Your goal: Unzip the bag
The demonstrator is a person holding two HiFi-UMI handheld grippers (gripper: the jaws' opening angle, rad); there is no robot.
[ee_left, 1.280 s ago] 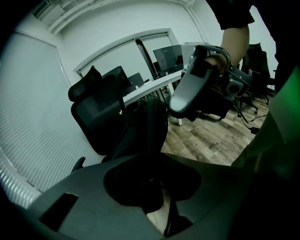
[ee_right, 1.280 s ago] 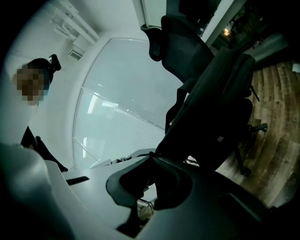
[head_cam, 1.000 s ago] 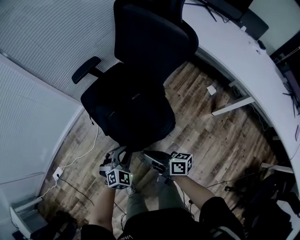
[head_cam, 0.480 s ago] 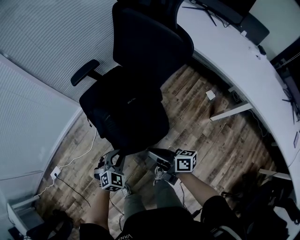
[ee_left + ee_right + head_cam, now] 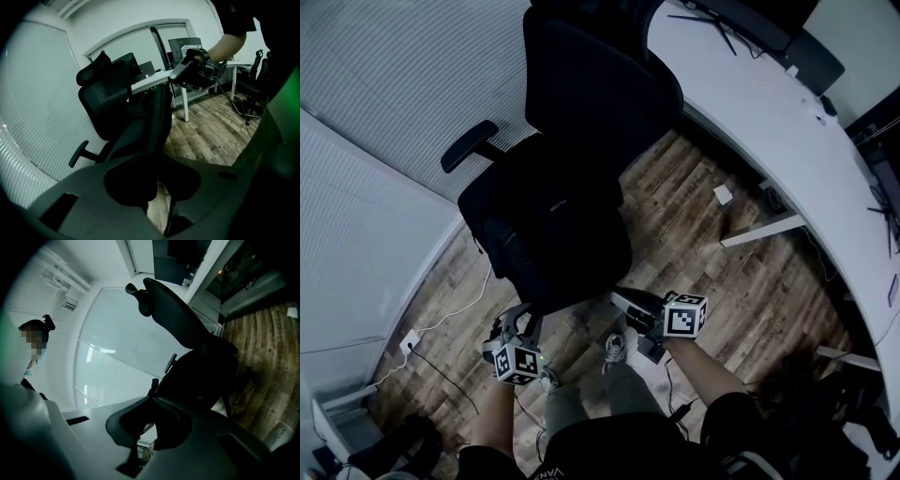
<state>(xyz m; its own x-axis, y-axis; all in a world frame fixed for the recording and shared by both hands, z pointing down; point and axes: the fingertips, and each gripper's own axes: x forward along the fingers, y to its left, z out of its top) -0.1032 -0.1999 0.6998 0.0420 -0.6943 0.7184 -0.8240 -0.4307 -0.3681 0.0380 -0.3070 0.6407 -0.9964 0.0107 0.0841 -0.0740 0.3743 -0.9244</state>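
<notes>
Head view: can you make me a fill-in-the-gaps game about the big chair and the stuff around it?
1. The chair is the colour ____.
2. The floor under it is made of ____ planks.
3. The long desk beside the chair is the colour ____.
4. The right tool has its jaws shut with ____ between them.

Missing words: black, wooden, white, nothing.
</notes>
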